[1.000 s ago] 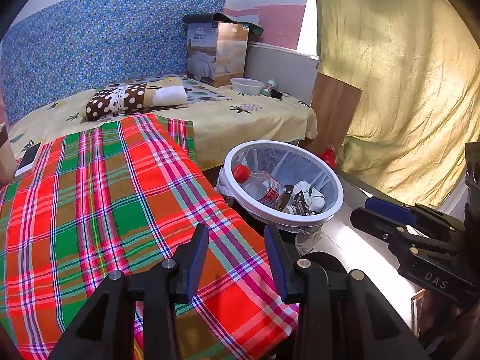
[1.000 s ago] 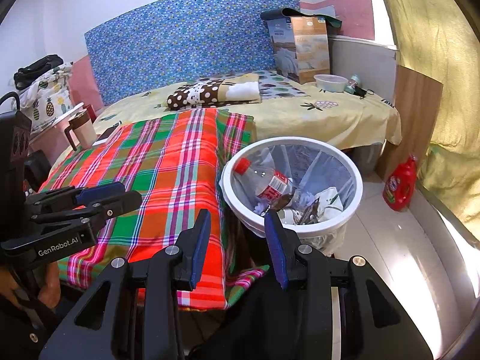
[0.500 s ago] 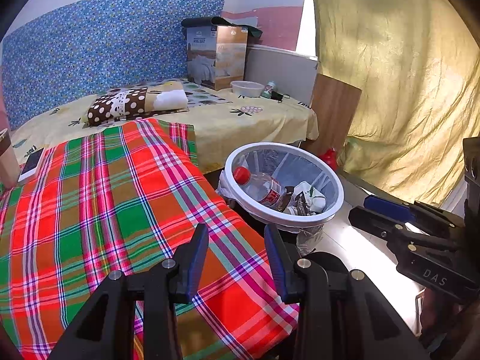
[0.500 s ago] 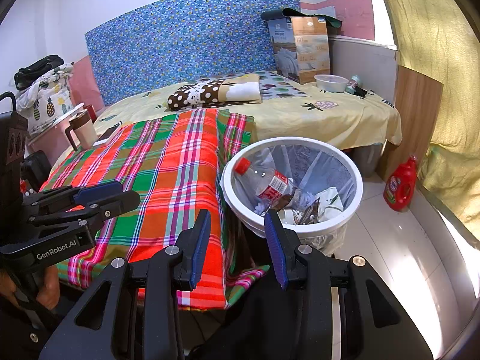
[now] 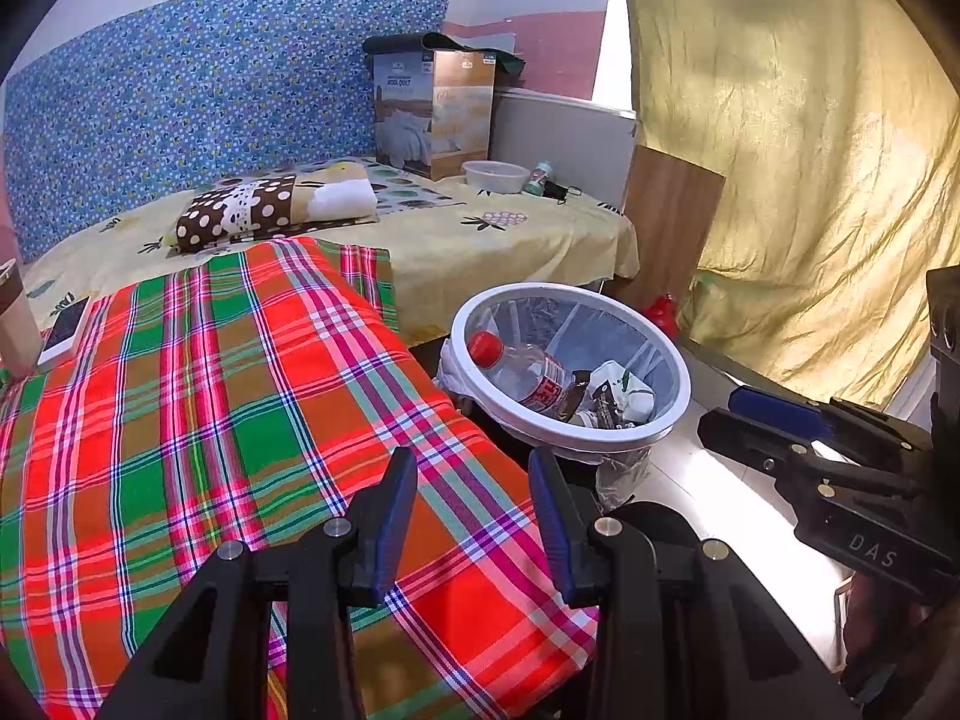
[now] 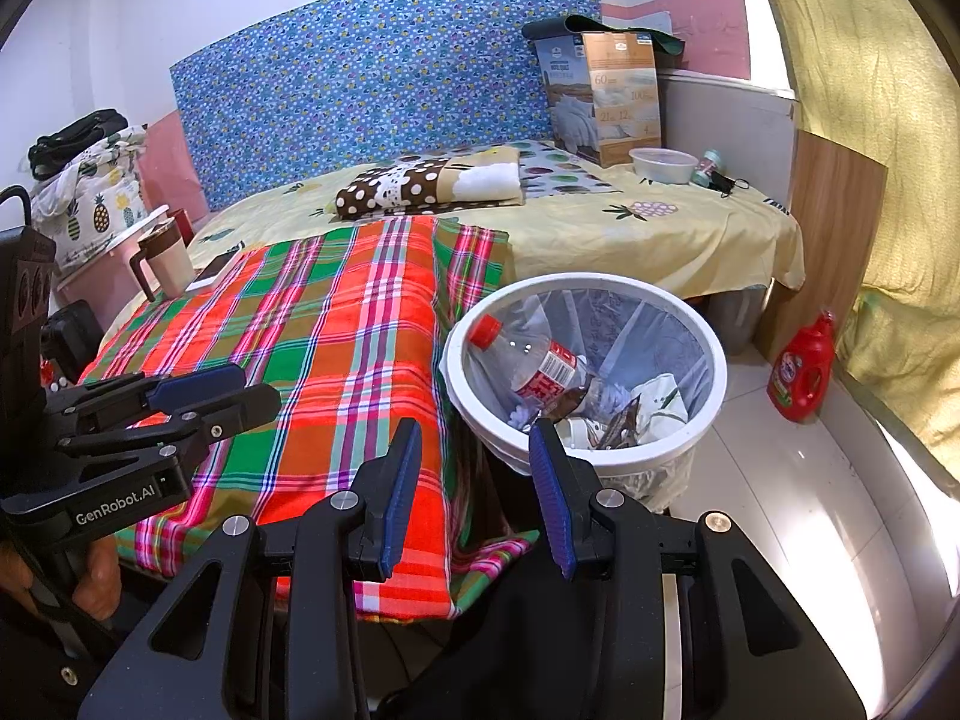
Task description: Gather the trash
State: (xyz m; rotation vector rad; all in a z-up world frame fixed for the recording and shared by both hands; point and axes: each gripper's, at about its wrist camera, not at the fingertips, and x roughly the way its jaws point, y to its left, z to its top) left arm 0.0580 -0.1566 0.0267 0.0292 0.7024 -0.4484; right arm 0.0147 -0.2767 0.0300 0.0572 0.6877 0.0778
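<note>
A white bin [image 5: 681,381] [image 6: 717,372] with a clear liner stands on the floor beside the plaid-covered surface. Inside it lie a clear plastic bottle [image 5: 528,369] [image 6: 537,369] with a red cap, dark wrappers and crumpled white paper [image 6: 663,399]. My left gripper [image 5: 471,468] hangs open over the plaid cloth's corner, short of the bin, with nothing between its fingers. My right gripper [image 6: 474,438] is open and empty too, just in front of the bin's near rim. Each gripper shows at the edge of the other's view.
A red and green plaid cloth [image 5: 198,414] [image 6: 336,324] covers the near surface. Behind it is a bed with a yellow sheet [image 6: 630,228], a dotted pillow, a box and a plastic bowl. A mug [image 6: 165,255] and phone sit left. A red detergent bottle [image 6: 804,369] stands on the floor.
</note>
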